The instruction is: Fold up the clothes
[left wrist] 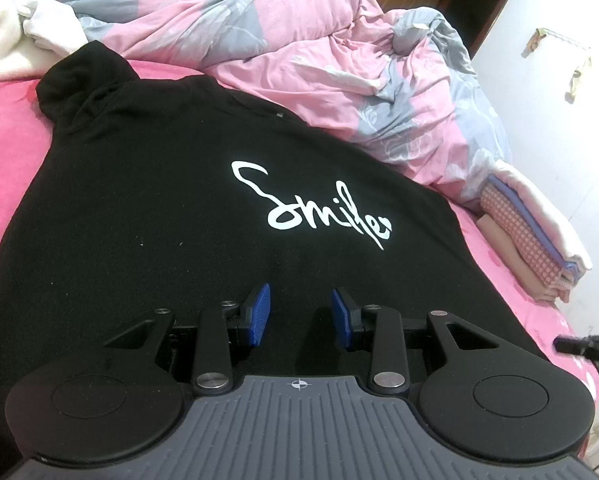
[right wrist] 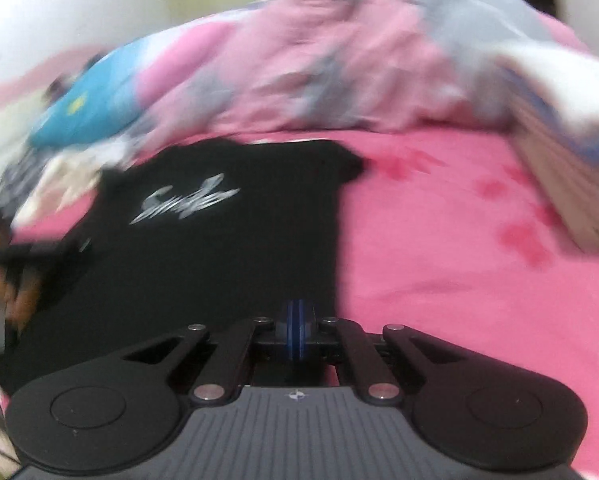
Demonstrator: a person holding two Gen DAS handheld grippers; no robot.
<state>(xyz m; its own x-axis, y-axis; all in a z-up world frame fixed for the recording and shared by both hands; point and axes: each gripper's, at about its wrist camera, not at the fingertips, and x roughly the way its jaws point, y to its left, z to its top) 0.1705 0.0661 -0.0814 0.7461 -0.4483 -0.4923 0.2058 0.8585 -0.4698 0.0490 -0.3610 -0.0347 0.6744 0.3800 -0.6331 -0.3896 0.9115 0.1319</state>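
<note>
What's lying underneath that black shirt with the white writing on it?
The black shirt lies spread flat on a pink bed sheet, which shows around its edges. Whether anything else sits beneath it cannot be seen, since the cloth covers that area completely.

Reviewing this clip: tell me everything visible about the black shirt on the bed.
The black shirt lies spread flat on the pink bedsheet, soft knit by its look, with white script lettering facing up. One sleeve shows at the far end, slightly bunched. Its far edge meets the crumpled pink and grey duvet. The left gripper is open just over its near part. In the blurred right view, the shut right gripper sits at its near edge; whether it pinches cloth is unclear.
</note>
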